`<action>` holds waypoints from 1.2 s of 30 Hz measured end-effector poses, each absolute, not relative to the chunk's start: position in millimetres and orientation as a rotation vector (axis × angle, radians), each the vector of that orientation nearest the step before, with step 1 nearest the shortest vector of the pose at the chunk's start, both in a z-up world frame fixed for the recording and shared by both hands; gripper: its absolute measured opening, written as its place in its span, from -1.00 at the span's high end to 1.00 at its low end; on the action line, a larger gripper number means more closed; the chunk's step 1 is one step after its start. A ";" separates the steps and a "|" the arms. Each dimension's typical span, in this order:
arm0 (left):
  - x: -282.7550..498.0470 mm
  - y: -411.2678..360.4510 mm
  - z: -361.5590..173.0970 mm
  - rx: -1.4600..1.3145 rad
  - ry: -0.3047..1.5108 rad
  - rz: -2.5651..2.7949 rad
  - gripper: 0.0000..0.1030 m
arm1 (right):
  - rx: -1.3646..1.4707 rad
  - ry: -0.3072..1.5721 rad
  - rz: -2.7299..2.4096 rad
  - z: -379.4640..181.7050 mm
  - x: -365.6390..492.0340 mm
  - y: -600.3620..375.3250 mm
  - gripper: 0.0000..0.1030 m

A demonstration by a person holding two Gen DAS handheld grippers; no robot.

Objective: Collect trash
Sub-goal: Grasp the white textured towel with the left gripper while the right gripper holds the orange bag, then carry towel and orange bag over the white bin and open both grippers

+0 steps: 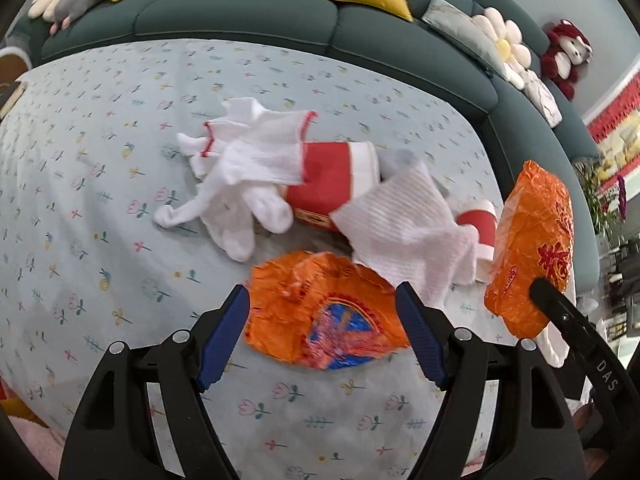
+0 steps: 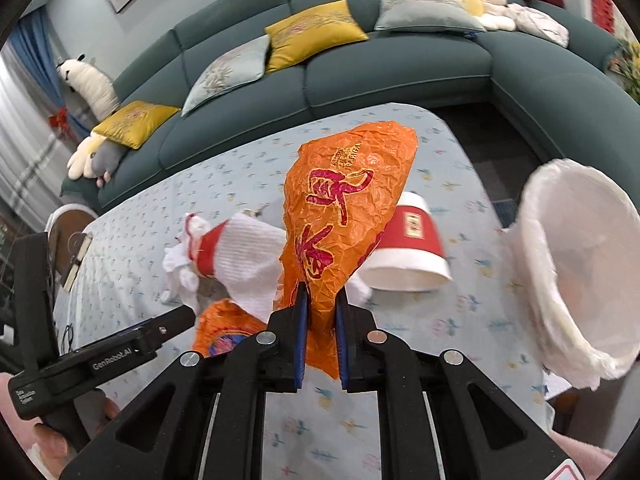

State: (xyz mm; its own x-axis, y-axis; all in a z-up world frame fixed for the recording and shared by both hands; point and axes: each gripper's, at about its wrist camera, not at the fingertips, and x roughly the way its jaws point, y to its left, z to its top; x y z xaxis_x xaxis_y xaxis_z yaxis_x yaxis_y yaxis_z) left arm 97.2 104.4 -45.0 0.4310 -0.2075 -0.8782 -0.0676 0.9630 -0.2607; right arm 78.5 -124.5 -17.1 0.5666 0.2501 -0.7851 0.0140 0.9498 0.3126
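Note:
My right gripper (image 2: pixel 321 300) is shut on an orange crinkled wrapper (image 2: pixel 344 200) and holds it above the table; it also shows in the left wrist view (image 1: pixel 532 240). My left gripper (image 1: pixel 323 300) is open, its blue fingers on either side of a second orange wrapper (image 1: pixel 320 312) lying on the table, seen too in the right wrist view (image 2: pixel 224 328). Behind lie white gloves (image 1: pixel 244 164), a white cloth (image 1: pixel 408 220) and two tipped red paper cups (image 1: pixel 332 184), (image 2: pixel 412 244). A white-lined bin (image 2: pixel 580 260) stands at the right table edge.
The table (image 1: pixel 100 200) has a light blue flowered cloth. A dark green sofa (image 2: pixel 360 72) with yellow and grey cushions and plush toys curves around its far side. A round wooden stool (image 2: pixel 64 224) stands at the left end.

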 end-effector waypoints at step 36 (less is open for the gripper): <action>141.3 0.9 -44.1 -0.149 1.106 -0.236 0.98 | 0.360 0.950 0.080 -28.5 68.9 -184.3 0.77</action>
State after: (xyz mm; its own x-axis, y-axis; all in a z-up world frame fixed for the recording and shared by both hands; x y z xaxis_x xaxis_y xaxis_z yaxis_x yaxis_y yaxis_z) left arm 141.3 0.9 -44.1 0.4267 -0.2615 -0.8658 0.1139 0.9652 -0.2354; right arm 68.9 -184.3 -28.5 0.5832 0.2236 -0.7809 0.0900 0.9377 0.3357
